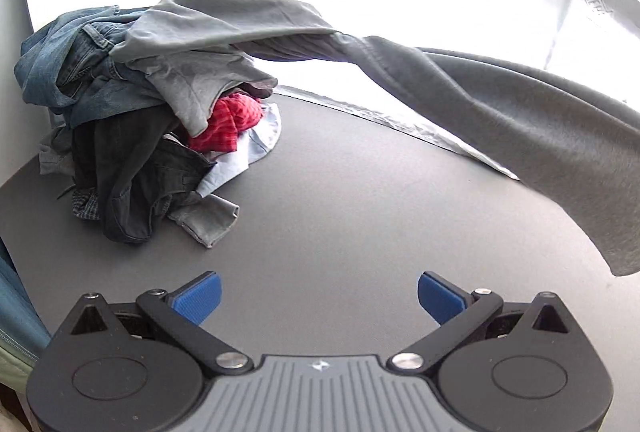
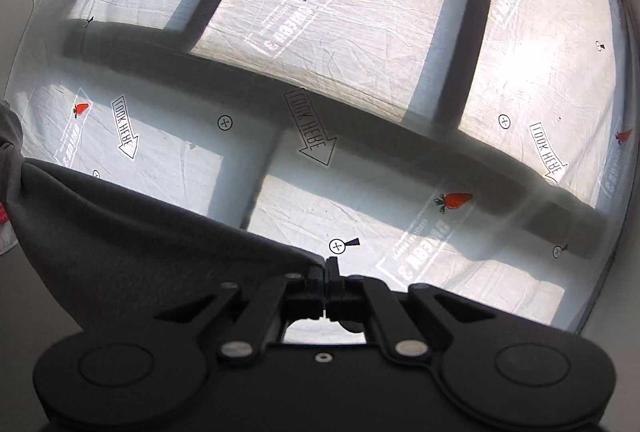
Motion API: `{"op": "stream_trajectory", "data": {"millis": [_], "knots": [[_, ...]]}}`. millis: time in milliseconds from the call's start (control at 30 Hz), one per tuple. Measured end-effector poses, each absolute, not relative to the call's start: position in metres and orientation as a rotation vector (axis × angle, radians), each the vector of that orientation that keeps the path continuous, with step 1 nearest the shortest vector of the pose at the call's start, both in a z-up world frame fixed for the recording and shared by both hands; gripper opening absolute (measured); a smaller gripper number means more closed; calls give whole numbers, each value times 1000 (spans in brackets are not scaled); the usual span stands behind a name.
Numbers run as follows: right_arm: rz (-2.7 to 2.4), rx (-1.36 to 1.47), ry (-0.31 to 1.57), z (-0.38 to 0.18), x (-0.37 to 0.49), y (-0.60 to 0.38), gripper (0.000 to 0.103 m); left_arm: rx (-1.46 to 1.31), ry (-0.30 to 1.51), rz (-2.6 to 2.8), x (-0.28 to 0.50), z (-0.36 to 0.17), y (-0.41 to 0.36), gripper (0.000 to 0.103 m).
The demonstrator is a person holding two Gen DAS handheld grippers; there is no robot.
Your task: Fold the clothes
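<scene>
On the white sheet [image 2: 360,32] stretched behind the table, the words "LOOK HERE" are printed inside arrows, seen mirrored in the right wrist view, beside orange carrot pictures and small circled crosses. A further boxed line of pale lettering is repeated next to the carrots, but it cannot be read with certainty. In the left wrist view the sheet is washed out by glare, and only a fragment of the same arrow text is made out at the upper right.

The pile of clothes [image 1: 132,120] is heaped at the far left of the grey table [image 1: 340,212]; blue denim, a dark garment, a red piece and a pale blue piece are distinguished, while the lower layers are buried and cannot be told apart.

A grey garment [image 1: 520,120] is stretched from the top of the pile across to the right, lifted off the table, with its far end cut off by the frame edge. Its corner is pinched between the closed fingers of the right gripper [image 2: 327,268], the cloth draping away to that gripper's left.

The left gripper [image 1: 319,296] is held wide apart and empty above bare table, with its blue pads [image 1: 200,298] clear of all cloth; the pile is ahead to its left and the lifted garment ahead to its right.
</scene>
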State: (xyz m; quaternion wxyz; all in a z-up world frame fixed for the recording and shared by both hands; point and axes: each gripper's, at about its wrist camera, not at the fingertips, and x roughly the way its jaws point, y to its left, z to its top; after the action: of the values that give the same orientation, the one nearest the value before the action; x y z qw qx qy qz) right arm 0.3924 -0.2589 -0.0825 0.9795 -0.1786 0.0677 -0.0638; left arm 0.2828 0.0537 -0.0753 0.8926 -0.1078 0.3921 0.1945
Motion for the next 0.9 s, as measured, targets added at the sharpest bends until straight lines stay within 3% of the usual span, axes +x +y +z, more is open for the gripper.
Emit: {"op": "stream_trajectory", "data": {"millis": [167, 300, 500, 667, 900], "knots": [[-621, -155, 362, -107, 381, -422, 0, -245, 835, 270, 294, -102, 9, 103], [-619, -50, 446, -131, 354, -457, 2, -271, 880, 210, 322, -126, -2, 103], [-389, 21, 599, -181, 367, -391, 11, -189, 933, 255, 355, -154, 9, 103], [-62, -17, 717, -211, 388, -289, 29, -89, 978, 309, 382, -178, 18, 103], [202, -282, 762, -259, 419, -188, 41, -78, 1170, 381, 396, -238, 41, 103]]}}
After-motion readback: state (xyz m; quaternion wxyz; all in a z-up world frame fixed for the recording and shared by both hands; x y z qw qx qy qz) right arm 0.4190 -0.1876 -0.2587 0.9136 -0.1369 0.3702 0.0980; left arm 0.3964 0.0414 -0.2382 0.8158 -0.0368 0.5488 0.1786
